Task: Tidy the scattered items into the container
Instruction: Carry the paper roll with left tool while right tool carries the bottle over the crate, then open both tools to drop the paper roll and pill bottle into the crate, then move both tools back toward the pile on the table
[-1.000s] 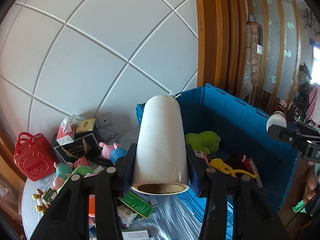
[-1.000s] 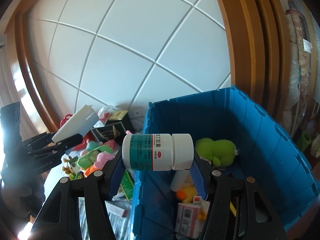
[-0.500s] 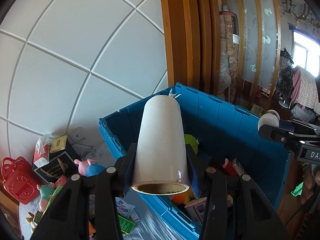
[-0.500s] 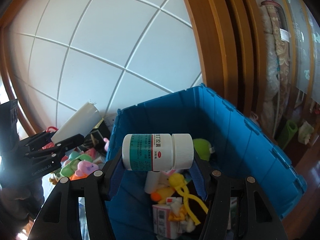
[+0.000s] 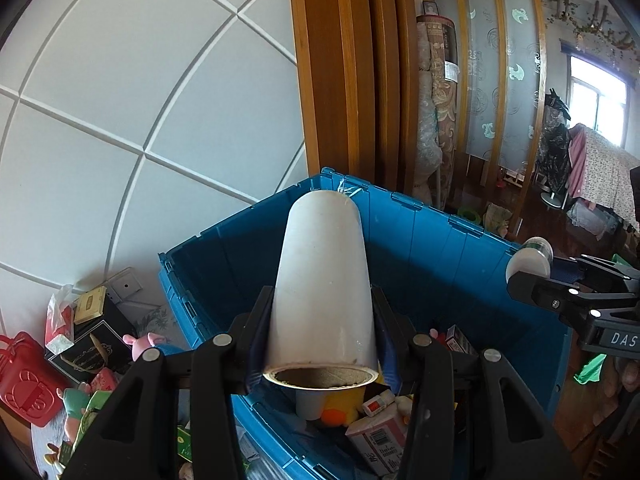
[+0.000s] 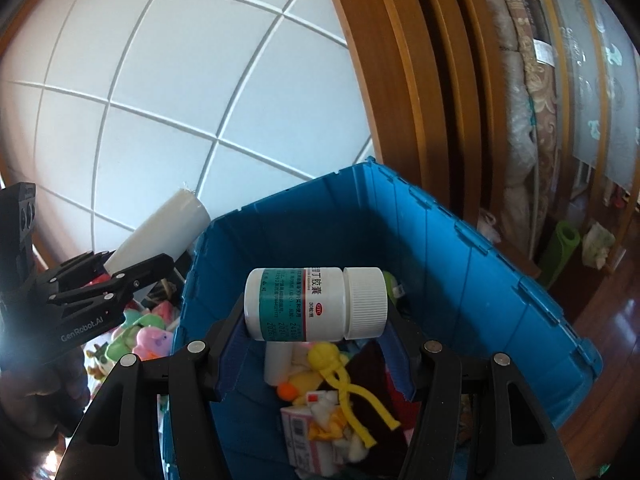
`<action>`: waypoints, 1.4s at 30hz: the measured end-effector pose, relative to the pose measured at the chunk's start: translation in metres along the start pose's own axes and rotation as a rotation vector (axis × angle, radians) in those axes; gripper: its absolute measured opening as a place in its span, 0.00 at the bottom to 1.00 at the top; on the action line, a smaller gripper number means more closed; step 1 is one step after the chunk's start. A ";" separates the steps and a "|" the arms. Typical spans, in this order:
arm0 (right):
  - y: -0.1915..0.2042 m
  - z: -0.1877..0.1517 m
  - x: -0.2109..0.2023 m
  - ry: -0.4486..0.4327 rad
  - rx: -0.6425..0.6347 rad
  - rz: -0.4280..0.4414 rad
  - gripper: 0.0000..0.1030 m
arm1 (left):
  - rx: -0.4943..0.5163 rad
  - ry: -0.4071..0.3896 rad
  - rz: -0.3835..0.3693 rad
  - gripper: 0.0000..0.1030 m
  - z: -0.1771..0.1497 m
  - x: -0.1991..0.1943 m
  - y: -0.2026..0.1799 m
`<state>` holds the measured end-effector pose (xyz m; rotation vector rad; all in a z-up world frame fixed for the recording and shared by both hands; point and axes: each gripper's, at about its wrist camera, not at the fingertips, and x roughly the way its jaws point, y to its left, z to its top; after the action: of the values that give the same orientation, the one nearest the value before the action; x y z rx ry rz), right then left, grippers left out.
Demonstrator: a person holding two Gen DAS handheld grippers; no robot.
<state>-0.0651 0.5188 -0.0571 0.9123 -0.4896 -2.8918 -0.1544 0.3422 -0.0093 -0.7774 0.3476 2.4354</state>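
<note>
blue bins [image 6: 460,264]: 1 | white tubes [image 5: 324,292]: 1 | pill bottles [image 6: 316,304]: 1 | tools [image 5: 320,344]: 2

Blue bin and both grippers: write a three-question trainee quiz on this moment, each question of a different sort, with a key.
1. True or false: the left gripper is shut on the white tube.
2. Multiple choice: the right gripper holds the medicine bottle how? A) upright, cap up B) lying sideways, cap toward the right finger C) upside down
3. Fill in: the yellow string doll lies inside the ____ bin.

Key: 1 true. 2 B. 3 blue.
</note>
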 end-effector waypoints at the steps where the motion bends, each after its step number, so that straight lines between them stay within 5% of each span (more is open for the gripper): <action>1: 0.000 0.000 0.001 0.002 0.000 -0.001 0.57 | -0.001 0.000 -0.003 0.44 0.001 0.000 0.000; 5: 0.001 0.002 0.001 -0.009 -0.008 -0.006 0.58 | -0.066 -0.015 -0.045 0.49 0.003 -0.003 0.008; 6: 0.002 0.003 0.000 -0.014 -0.008 -0.005 0.67 | -0.082 -0.014 -0.036 0.61 0.005 -0.004 0.011; 7: 0.002 0.004 0.000 -0.014 -0.007 -0.001 0.99 | -0.098 -0.022 -0.025 0.92 0.006 -0.007 0.014; 8: 0.002 0.005 0.001 -0.017 -0.006 -0.001 0.97 | -0.114 -0.043 -0.008 1.00 0.006 -0.012 0.017; 22: 0.034 -0.005 0.008 0.004 -0.050 0.055 1.00 | -0.190 -0.025 0.094 1.00 -0.032 -0.048 0.060; 42: 0.180 -0.054 0.004 0.078 -0.187 0.133 1.00 | -0.303 0.015 0.225 1.00 -0.131 -0.139 0.161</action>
<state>-0.0432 0.3327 -0.0434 0.9223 -0.2578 -2.7147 -0.0938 0.1000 -0.0193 -0.9277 0.0724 2.7344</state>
